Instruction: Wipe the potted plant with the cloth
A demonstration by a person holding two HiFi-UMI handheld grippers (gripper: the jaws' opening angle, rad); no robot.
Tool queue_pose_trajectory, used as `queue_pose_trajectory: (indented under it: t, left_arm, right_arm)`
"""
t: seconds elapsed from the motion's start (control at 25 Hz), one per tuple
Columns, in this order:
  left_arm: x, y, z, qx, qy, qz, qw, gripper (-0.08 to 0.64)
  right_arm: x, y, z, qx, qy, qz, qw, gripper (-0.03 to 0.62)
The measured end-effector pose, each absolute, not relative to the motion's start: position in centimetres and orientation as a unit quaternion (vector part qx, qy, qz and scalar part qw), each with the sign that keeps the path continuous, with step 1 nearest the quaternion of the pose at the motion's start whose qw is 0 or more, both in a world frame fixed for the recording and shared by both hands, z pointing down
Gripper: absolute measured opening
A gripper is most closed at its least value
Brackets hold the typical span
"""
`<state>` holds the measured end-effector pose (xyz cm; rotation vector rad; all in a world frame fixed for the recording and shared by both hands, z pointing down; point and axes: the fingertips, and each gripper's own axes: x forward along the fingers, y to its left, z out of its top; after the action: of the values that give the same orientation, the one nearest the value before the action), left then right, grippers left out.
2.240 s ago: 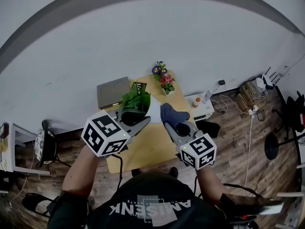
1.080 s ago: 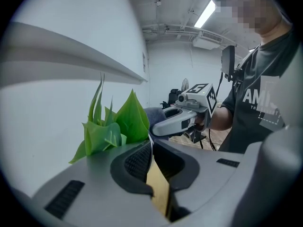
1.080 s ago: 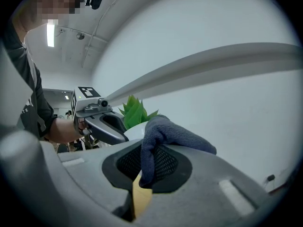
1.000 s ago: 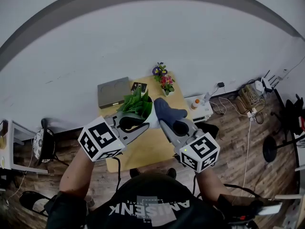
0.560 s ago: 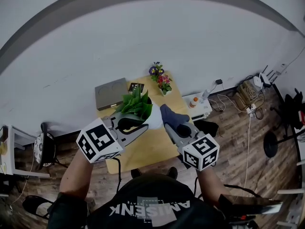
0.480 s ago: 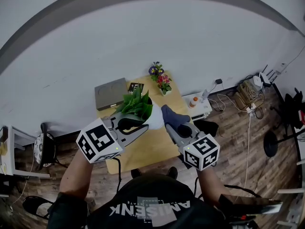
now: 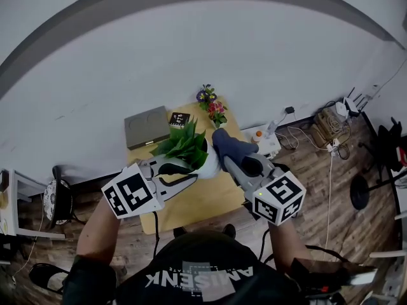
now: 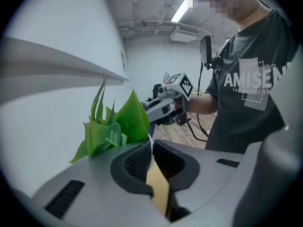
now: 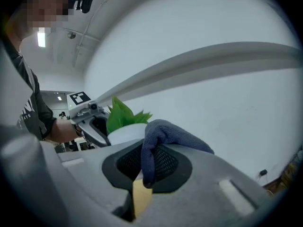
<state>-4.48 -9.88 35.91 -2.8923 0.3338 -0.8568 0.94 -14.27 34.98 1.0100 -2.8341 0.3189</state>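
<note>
My left gripper (image 7: 193, 172) is shut on the thin white rim of the potted plant (image 7: 205, 161) and holds it up over the table, tilted. Its green leaves (image 7: 183, 143) fan out above the jaws; they show as leaves (image 8: 115, 126) in the left gripper view, with the rim edge (image 8: 150, 148) clamped between the pads. My right gripper (image 7: 224, 160) is shut on a dark blue cloth (image 7: 233, 147), which bulges out of the jaws right beside the pot's right side. In the right gripper view the cloth (image 9: 158, 138) overlaps the white pot (image 9: 124, 133); I cannot tell whether they touch.
The wooden table (image 7: 191, 202) below carries a grey flat box (image 7: 147, 126), a small dark item (image 7: 178, 118) and a pot of colourful flowers (image 7: 213, 107) along its far edge. A low white unit (image 7: 266, 142) and tangled cables (image 7: 331, 122) lie on the floor at right.
The left gripper has rolled, tipping the pot so that its white side faces the cloth. The right gripper has shifted slightly with the cloth, staying close to the pot's right side.
</note>
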Motion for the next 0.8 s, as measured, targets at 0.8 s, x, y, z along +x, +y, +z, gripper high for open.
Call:
queue_pose_trajectory:
  t: [0.8]
  left_arm:
    - [-5.1, -10.2, 34.9, -0.95, 0.117, -0.273, 0.093, 0.017]
  right_arm:
    - [-1.8, -13.8, 34.2, 0.297, -0.948, 0.107, 0.038, 0.028]
